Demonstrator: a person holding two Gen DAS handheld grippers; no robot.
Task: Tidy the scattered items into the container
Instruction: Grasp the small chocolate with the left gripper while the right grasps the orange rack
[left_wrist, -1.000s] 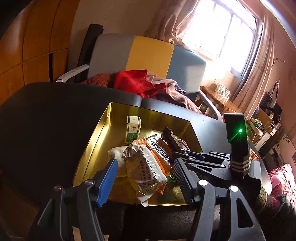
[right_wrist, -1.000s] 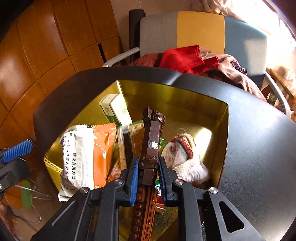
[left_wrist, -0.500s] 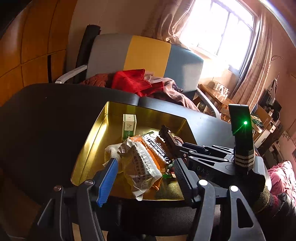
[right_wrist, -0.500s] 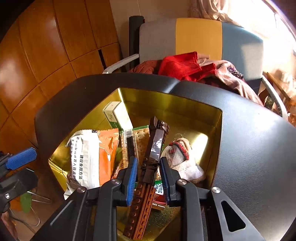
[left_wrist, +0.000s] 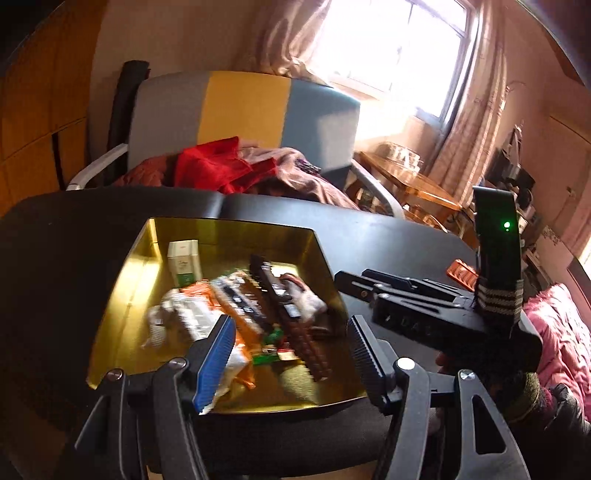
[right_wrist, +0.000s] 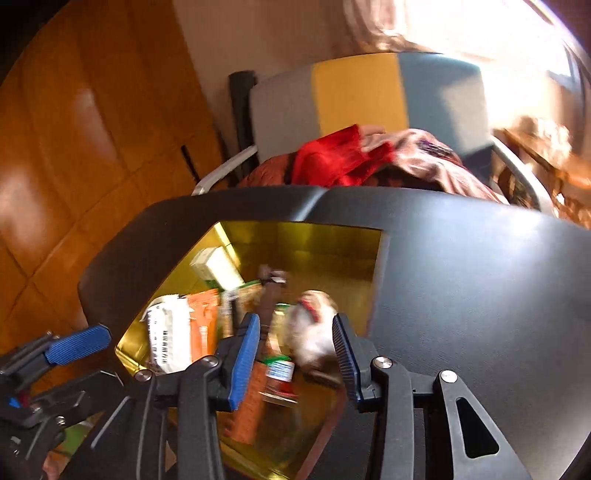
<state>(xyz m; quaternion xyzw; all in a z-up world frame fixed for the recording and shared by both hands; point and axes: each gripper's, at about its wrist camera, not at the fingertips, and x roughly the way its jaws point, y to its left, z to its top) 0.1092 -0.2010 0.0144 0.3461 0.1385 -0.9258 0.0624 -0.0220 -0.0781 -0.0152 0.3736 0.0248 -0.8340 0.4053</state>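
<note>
A gold tray (left_wrist: 129, 280) (right_wrist: 325, 240) sits on the black table (left_wrist: 66, 258). It holds a long brown brick strip (left_wrist: 291, 317) (right_wrist: 266, 295), an orange and white snack packet (left_wrist: 207, 314) (right_wrist: 173, 332), a white and green box (left_wrist: 183, 260) (right_wrist: 212, 264) and a white sock with red trim (left_wrist: 310, 301) (right_wrist: 314, 325). My right gripper (right_wrist: 295, 354) is open and empty above the tray's near edge; it also shows in the left wrist view (left_wrist: 347, 280). My left gripper (left_wrist: 288, 354) is open and empty at the tray's near side.
An orange brick piece (left_wrist: 463, 273) lies on the table right of the tray. A grey, yellow and blue chair (left_wrist: 240, 114) with red and brown clothes (left_wrist: 221, 166) stands behind the table. A wooden wall (right_wrist: 92, 147) is at the left.
My right gripper opened and let go of the brown brick strip, which now lies in the tray. The right gripper pulled back and to the right. The left gripper stayed open.
</note>
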